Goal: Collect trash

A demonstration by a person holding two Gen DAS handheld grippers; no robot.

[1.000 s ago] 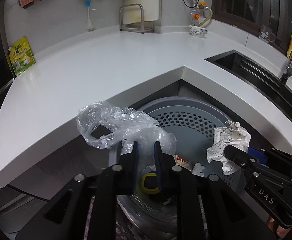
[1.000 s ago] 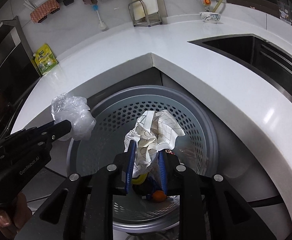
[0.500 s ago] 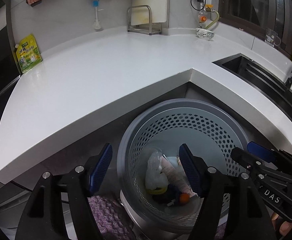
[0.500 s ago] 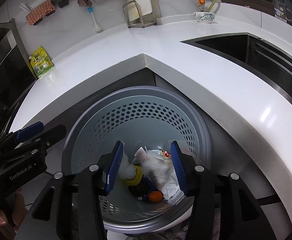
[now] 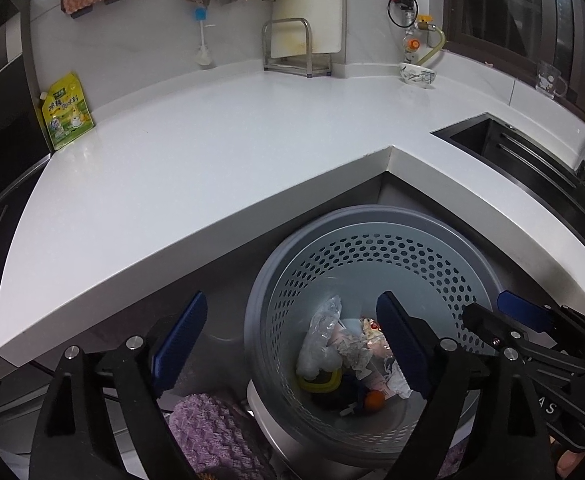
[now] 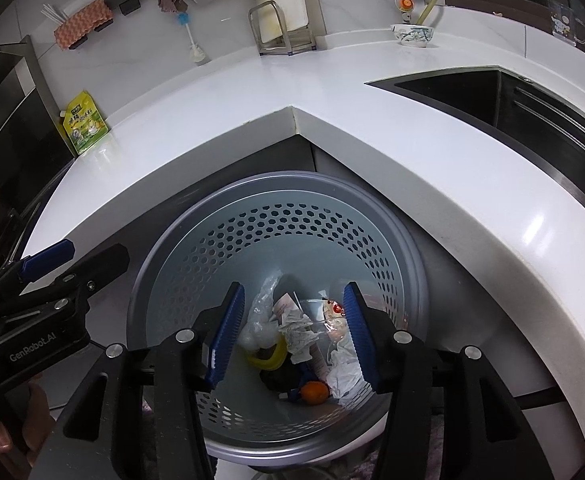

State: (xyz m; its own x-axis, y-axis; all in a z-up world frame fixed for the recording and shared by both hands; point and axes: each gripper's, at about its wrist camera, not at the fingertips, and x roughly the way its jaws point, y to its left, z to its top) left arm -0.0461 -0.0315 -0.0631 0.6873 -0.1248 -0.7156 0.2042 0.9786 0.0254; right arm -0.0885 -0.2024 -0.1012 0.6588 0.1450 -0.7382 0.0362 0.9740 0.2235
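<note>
Two grippers are held over one perforated bin (image 6: 292, 216); the left gripper (image 5: 292, 344) and right gripper (image 6: 294, 332) have just been opening, nothing between their jaws. One plastic bag (image 6: 258, 320) and one crumpled paper (image 6: 298, 330) are seen inside.

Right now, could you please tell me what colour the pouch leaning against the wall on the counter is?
The pouch is yellow and green, clearest in the left wrist view.
</note>
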